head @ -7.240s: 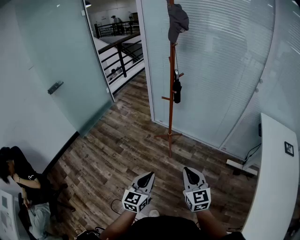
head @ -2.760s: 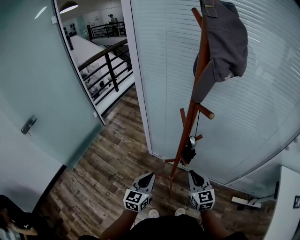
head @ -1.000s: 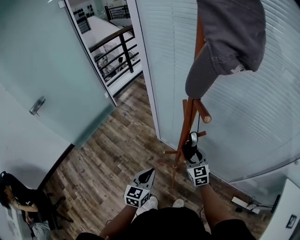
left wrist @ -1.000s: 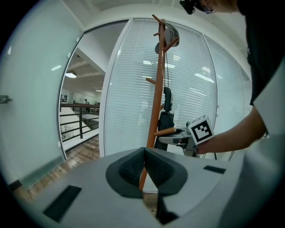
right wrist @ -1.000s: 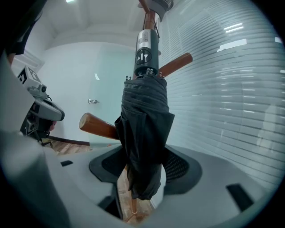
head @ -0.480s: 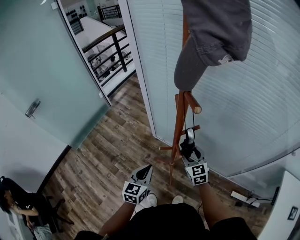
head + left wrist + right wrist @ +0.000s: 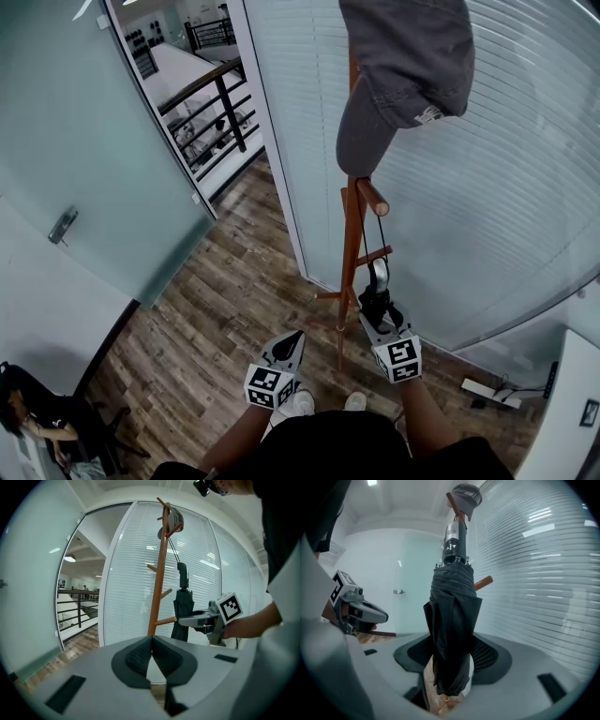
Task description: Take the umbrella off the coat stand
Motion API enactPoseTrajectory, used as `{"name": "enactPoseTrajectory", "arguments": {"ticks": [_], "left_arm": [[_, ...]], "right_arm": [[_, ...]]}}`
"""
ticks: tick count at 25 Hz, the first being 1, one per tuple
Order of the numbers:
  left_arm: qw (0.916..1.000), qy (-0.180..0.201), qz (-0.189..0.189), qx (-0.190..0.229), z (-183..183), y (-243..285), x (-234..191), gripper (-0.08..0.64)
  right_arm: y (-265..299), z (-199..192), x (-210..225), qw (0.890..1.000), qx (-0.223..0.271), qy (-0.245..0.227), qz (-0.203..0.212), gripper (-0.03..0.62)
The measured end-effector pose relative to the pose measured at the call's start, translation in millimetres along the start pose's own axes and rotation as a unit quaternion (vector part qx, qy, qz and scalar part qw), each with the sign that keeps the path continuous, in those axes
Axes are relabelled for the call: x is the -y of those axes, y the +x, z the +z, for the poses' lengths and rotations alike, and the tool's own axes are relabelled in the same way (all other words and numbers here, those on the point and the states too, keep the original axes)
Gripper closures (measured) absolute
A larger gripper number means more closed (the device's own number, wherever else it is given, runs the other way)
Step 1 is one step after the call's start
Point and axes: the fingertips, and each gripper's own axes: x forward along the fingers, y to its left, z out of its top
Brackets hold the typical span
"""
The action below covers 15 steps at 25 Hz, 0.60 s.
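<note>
A folded black umbrella [image 7: 376, 298] hangs by its strap from a peg of the wooden coat stand [image 7: 350, 272]. A grey cap [image 7: 403, 66] tops the stand. My right gripper [image 7: 375, 317] is shut on the umbrella's canopy; in the right gripper view the pads press both sides of the umbrella [image 7: 452, 634], whose silver handle points up. My left gripper [image 7: 289, 344] is shut and holds nothing, left of the stand's base. In the left gripper view, the umbrella [image 7: 183, 613] and the right gripper [image 7: 187, 619] are beside the stand [image 7: 157, 597].
A frosted glass wall with blinds [image 7: 506, 187] stands right behind the stand. A glass door [image 7: 62, 225] is on the left, with a railing [image 7: 220, 103] beyond it. A person sits at the lower left [image 7: 37, 422]. A white desk corner [image 7: 572, 403] is at the lower right.
My right gripper has risen a little with the umbrella in it, still beside the stand. The left gripper has stayed where it was.
</note>
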Motion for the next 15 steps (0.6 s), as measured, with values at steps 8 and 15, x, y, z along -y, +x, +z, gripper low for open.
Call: {"name": "enactPoseTrajectory", "arguments": {"ticks": [8, 15], "left_arm": [[0.9999, -0.001, -0.016, 0.004, 3, 2, 11, 0.548], [0.9997, 0.000, -0.022, 0.007, 3, 2, 16, 0.548]], "right_arm": [[-28, 45, 0, 0.999, 0.036, -0.021, -0.001, 0.353], [-42, 98, -5, 0.995, 0.094, -0.021, 0.002, 0.354]]}}
